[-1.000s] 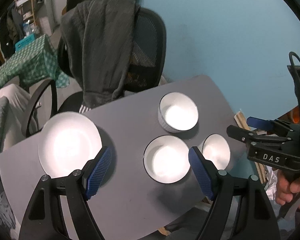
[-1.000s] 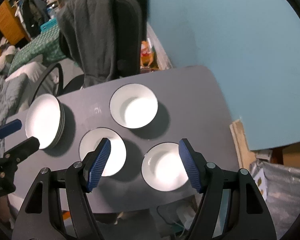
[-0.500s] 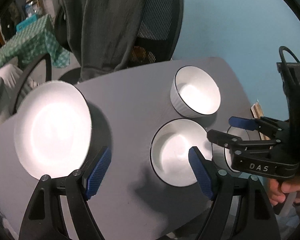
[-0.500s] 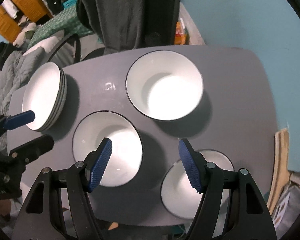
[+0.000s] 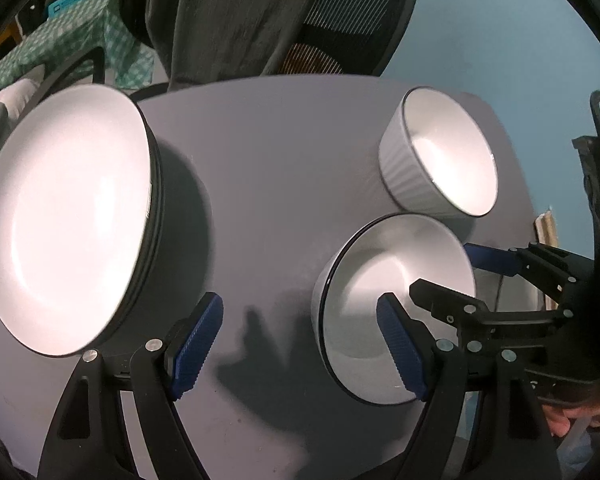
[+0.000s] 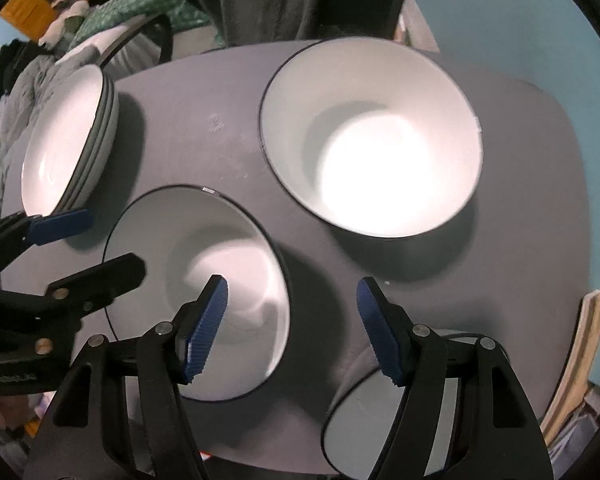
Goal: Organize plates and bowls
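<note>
A grey table (image 5: pixel 280 160) (image 6: pixel 204 120) carries a stack of white plates (image 5: pixel 60 216) (image 6: pixel 60 144) at the left and three white bowls with dark rims. My left gripper (image 5: pixel 298 344) is open, straddling the left rim of the middle bowl (image 5: pixel 380 300) (image 6: pixel 196 280), one pad over its inside. My right gripper (image 6: pixel 292 328) (image 5: pixel 460 276) straddles that bowl's right rim; its jaws are closing, the pads clear of the rim. The ribbed far bowl (image 5: pixel 440 152) (image 6: pixel 372 140) stands behind. A third bowl (image 6: pixel 364 420) lies under the right gripper's right finger. The left gripper (image 6: pixel 84 248) shows at the left edge.
An office chair (image 5: pixel 340 20) draped with a grey hoodie (image 5: pixel 228 12) stands behind the table. A green checked cloth (image 5: pixel 60 40) lies beyond at the left, a blue wall (image 5: pixel 500 40) at the right. Cardboard sheets (image 6: pixel 580 360) lean past the table's right edge.
Both grippers have come down close over the table, so plates and bowls loom larger. They now flank the middle bowl from either side. The right jaws have narrowed slightly.
</note>
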